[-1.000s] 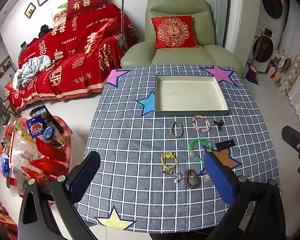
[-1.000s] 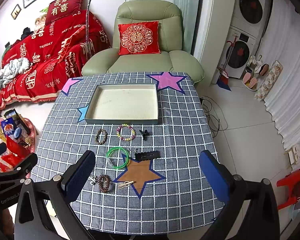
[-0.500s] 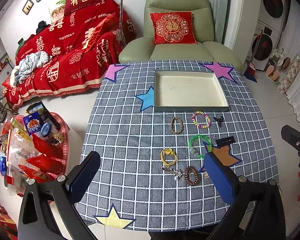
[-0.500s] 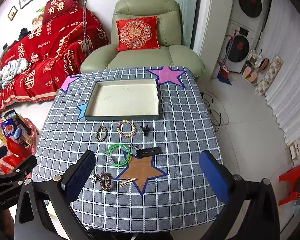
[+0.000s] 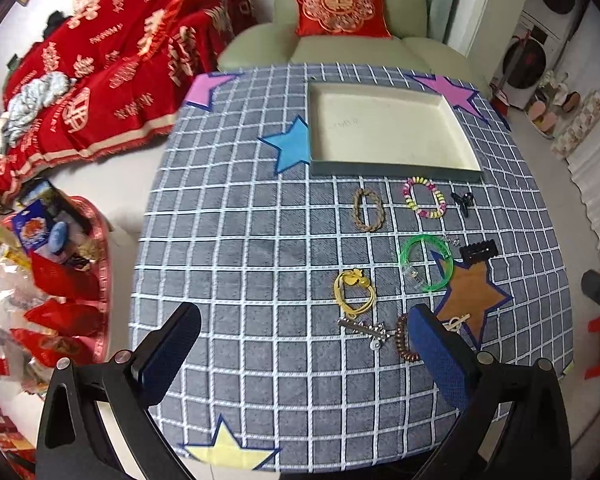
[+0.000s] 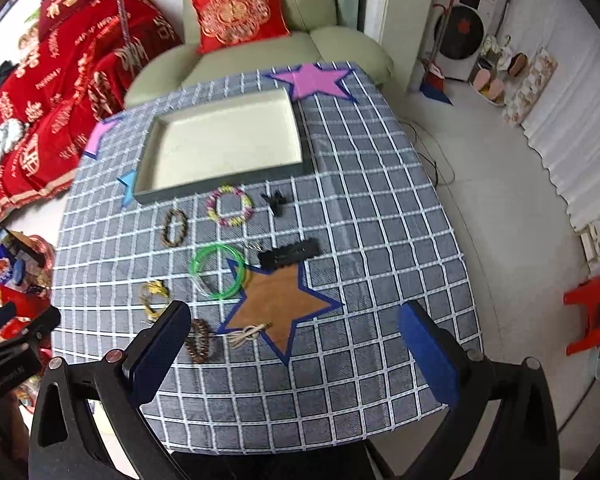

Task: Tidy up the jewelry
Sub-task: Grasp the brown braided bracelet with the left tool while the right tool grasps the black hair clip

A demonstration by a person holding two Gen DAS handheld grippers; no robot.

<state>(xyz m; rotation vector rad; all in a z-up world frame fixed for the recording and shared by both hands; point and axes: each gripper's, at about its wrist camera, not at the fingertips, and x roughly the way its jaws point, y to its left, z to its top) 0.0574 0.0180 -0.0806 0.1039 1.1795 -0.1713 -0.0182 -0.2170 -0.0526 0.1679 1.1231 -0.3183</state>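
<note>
An empty cream tray [image 5: 392, 168] [image 6: 220, 188] sits at the far side of the checked table. In front of it lie several pieces: a brown braided bracelet [image 5: 368, 210], a pastel bead bracelet [image 5: 424, 197] [image 6: 230, 206], a green bangle [image 5: 427, 262] [image 6: 218, 270], a yellow cord bracelet [image 5: 354, 292], a dark bead bracelet [image 5: 402, 338] [image 6: 198, 340], a silver clasp piece [image 5: 364, 328] and black hair clips [image 5: 478, 250] [image 6: 288, 256]. My left gripper [image 5: 300, 344] is open above the table's near part. My right gripper [image 6: 294, 344] is open above the brown star [image 6: 280, 300].
A green armchair [image 5: 348, 44] with a red cushion stands behind the table. A red-covered sofa [image 5: 100, 80] is at the left, a tray of snacks [image 5: 40, 280] on the floor. Washing machines [image 6: 468, 20] and a red stool [image 6: 592, 312] are at the right.
Both grippers have moved forward and lower toward the table, so the jewelry looks larger. The right view has tilted to the right. Jaws stay open.
</note>
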